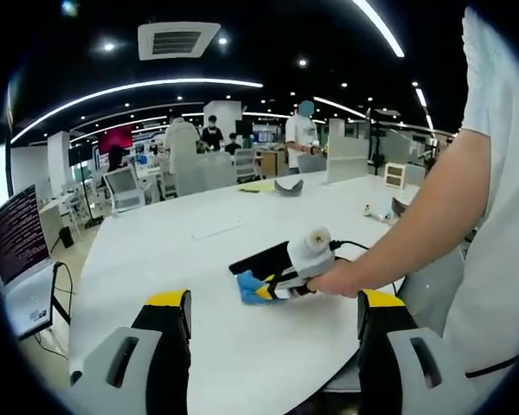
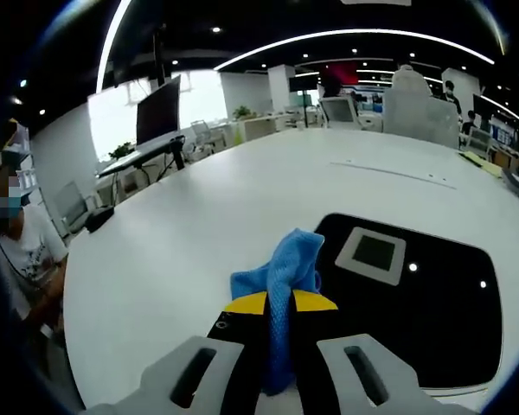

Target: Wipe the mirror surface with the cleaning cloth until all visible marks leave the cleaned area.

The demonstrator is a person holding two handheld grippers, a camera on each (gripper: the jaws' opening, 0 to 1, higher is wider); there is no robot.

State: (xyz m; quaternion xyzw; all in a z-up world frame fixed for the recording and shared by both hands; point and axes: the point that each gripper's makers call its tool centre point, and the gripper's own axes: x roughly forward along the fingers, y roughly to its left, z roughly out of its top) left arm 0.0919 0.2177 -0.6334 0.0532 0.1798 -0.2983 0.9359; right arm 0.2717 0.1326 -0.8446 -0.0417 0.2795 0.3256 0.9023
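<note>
White tabletop filled both views. We found the mirror, dark and flat, at the lower right of the right gripper view; we saw no marks, so progress stayed unclear. Our right gripper clenched the blue cloth at the mirror's near edge, while our left gripper stood released, holding nothing.

Right gripper: jaws closed, pinching the blue cleaning cloth just beside the mirror, gripped by the person's hand, forearm extended. Left gripper: jaws wide apart, raised, well apart from the mirror.
</note>
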